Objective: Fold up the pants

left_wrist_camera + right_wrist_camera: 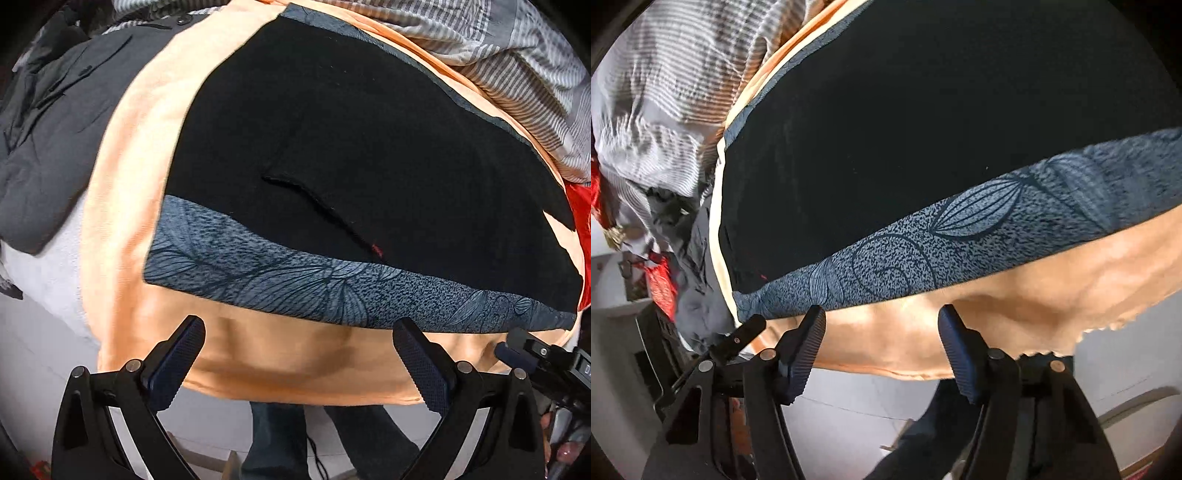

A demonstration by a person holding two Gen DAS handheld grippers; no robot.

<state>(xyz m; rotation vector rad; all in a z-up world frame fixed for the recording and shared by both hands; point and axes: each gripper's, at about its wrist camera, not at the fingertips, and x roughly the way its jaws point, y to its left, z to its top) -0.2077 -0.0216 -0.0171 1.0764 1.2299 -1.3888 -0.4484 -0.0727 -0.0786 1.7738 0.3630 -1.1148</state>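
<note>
Black pants (332,129) (886,129) lie spread flat on a blue-grey leaf-patterned cloth (258,269) (960,236), which sits on an orange blanket (277,354) (1015,306). A pocket seam with a small red stitch (375,249) faces up. My left gripper (299,332) hangs open over the blanket's near edge, just short of the patterned cloth, with nothing between its fingers. My right gripper (881,314) is also open and empty, with its fingertips at the patterned cloth's near edge by the pants' corner. The two grippers stand close side by side.
A dark grey jacket (55,129) lies left of the blanket. Striped grey bedding (498,55) (665,74) is bunched behind the pants. Something red (581,221) (661,284) lies at the end by the right gripper. A person's legs (280,435) and pale floor show below the bed edge.
</note>
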